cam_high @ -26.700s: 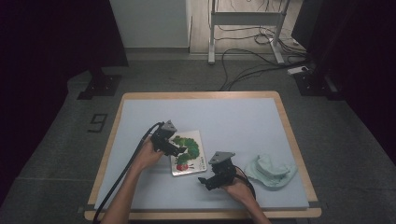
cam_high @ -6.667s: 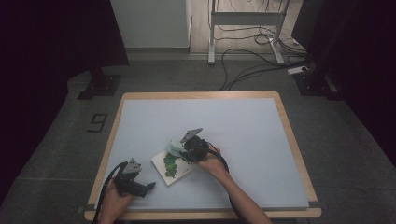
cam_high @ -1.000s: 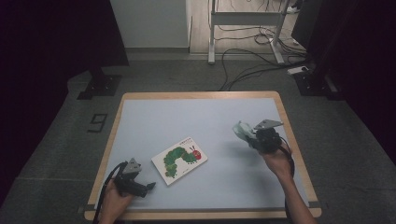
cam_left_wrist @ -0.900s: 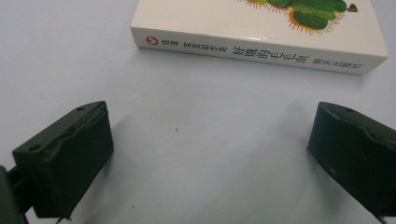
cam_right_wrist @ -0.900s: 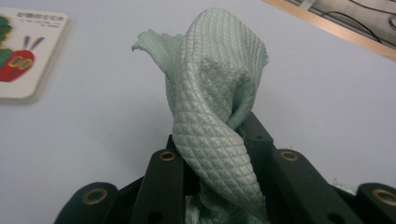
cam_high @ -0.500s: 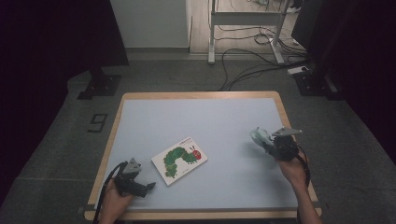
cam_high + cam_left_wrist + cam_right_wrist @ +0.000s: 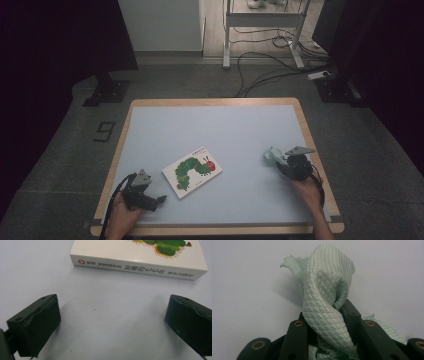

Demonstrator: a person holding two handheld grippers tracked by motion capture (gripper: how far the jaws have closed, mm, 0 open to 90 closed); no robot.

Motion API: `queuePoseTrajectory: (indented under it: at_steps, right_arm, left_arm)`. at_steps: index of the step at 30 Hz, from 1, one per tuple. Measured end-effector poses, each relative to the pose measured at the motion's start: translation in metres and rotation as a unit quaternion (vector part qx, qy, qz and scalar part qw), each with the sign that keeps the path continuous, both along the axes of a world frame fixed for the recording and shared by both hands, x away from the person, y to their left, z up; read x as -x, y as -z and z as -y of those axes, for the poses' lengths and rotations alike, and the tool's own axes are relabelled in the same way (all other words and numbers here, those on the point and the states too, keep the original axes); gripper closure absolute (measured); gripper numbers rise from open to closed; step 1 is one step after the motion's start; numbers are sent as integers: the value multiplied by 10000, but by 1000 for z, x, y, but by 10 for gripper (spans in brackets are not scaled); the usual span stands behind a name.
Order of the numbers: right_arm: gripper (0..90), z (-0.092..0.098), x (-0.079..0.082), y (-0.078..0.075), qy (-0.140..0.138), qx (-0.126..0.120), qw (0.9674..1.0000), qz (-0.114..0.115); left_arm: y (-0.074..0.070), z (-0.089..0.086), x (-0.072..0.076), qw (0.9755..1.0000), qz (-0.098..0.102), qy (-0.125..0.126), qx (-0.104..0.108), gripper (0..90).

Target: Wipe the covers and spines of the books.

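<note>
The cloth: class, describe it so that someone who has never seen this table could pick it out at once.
Start at the pale blue table with its wooden rim and go to its right edge. There the right tongs are shut on the cloth, a crumpled pale mint-green rag with a quilted diamond weave. The only other loose thing, the caterpillar book, is flat, stiff and white.

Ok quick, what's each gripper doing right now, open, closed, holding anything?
Left gripper: open, holding nothing, on the table near the book.
Right gripper: closed on the pale green cloth.

Left gripper (image 7: 159, 199) rests low with jaws spread wide; right gripper (image 7: 280, 163) stands nearly closed, jaws just easing apart.
</note>
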State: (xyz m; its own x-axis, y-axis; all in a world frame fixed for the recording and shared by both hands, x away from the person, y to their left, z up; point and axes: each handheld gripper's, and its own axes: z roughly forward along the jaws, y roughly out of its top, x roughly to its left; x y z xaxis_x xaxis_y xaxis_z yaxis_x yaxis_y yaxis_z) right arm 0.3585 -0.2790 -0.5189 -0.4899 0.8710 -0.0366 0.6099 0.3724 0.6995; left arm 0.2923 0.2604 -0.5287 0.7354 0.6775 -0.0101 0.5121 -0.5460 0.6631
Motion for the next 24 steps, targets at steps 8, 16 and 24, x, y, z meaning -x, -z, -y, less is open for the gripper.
queuePoseTrajectory:
  at_steps: [8, 16, 24]
  right_arm:
    - [539, 3, 2, -6, 7, -24, 10000, -9]
    - [313, 3, 4, -26, -82, -79, 9999, 47]
    - [225, -12, 4, -36, -298, 3, 9995, 101]
  left_arm:
    - [0, 0, 0, 10000, 0, -1, 1, 0]
    - [0, 0, 0, 10000, -1, -2, 0, 0]
    - [0, 0, 0, 10000, 0, -1, -1, 0]
